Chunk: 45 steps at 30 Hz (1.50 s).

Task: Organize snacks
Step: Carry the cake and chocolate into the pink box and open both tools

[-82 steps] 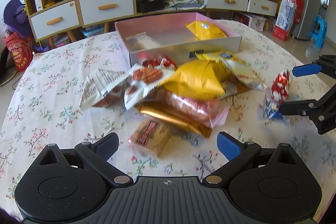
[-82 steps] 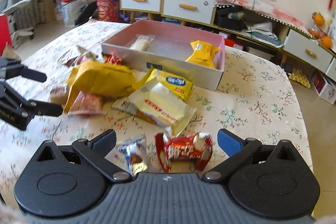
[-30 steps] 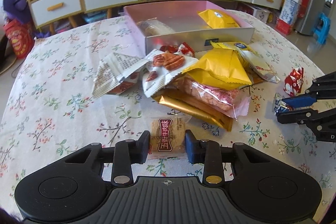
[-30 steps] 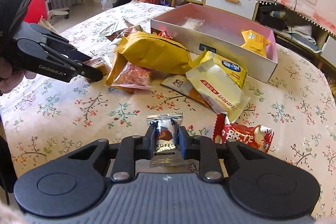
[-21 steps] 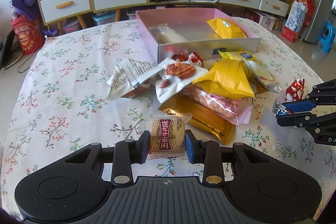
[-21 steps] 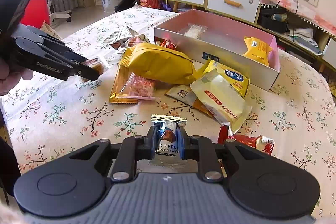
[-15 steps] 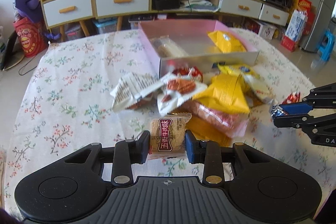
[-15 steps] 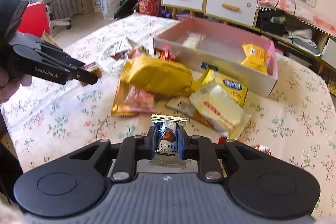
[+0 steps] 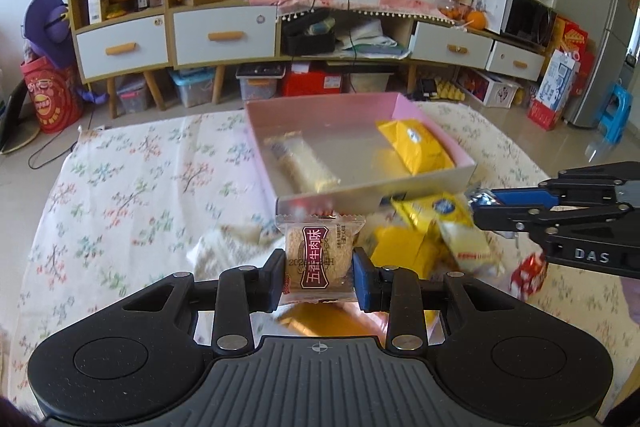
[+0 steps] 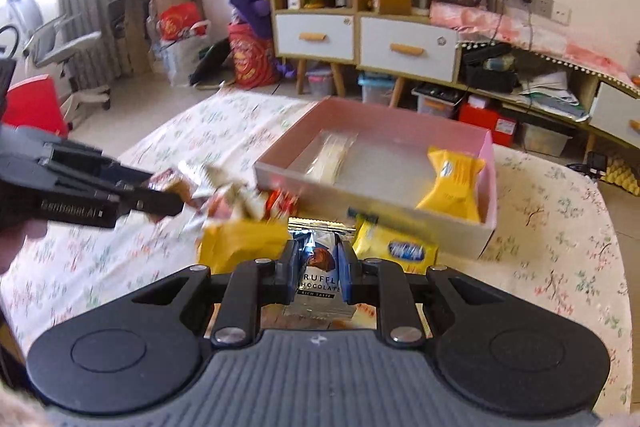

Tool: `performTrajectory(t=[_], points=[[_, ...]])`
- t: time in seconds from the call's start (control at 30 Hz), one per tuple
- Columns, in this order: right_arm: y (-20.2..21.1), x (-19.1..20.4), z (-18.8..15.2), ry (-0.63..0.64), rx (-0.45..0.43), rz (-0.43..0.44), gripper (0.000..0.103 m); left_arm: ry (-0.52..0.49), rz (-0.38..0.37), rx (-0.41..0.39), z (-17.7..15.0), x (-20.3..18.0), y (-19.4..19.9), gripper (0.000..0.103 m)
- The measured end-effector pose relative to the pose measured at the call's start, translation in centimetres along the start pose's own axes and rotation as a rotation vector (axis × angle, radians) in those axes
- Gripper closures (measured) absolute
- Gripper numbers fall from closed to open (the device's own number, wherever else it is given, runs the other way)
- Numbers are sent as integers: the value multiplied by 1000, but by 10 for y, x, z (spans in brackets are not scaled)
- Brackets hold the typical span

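My left gripper (image 9: 319,269) is shut on a tan biscuit packet (image 9: 318,259) with a maroon label, held in the air short of the pink box (image 9: 372,197). My right gripper (image 10: 319,267) is shut on a silver-blue truffle chocolate packet (image 10: 319,269), also raised near the box (image 10: 490,183). The box holds a yellow snack bag (image 9: 414,147) and a clear pale packet (image 9: 304,165). A pile of snack bags (image 9: 432,231) lies on the table in front of the box. The right gripper (image 9: 486,205) shows in the left wrist view, the left one (image 10: 176,195) in the right wrist view.
The table has a floral cloth (image 9: 132,187). A red wrapped snack (image 9: 528,277) lies at the right under the right gripper. Shelves and drawers (image 9: 224,35) stand beyond the table's far edge. A red chair (image 10: 36,105) stands left of the table.
Both grippers closed on their packets on the table, then lifted them and moved forward toward the pink box, which now looks nearer and larger.
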State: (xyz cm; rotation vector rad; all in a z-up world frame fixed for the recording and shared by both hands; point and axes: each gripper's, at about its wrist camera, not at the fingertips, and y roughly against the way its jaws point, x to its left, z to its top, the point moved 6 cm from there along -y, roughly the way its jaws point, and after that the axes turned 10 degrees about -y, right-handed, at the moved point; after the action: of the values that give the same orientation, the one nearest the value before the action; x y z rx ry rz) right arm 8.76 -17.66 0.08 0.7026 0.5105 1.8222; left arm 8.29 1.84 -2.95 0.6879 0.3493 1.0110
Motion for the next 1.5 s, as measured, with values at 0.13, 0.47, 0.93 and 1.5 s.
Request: performTrajectory(t=[0.13, 0.47, 0.93, 1.5], points=[[-9, -7, 12, -31, -13, -19, 85, -13, 6, -3, 16, -5, -10, 71], [-32, -24, 36, -109, -22, -73, 85, 24, 52, -12, 47, -15, -43, 71], [-64, -61, 58, -352, -47, -135, 85, 113, 124, -6, 67, -27, -109, 71], [-82, -67, 45, -420, 21, -176, 77, 71, 148, 26, 60, -31, -128, 58]])
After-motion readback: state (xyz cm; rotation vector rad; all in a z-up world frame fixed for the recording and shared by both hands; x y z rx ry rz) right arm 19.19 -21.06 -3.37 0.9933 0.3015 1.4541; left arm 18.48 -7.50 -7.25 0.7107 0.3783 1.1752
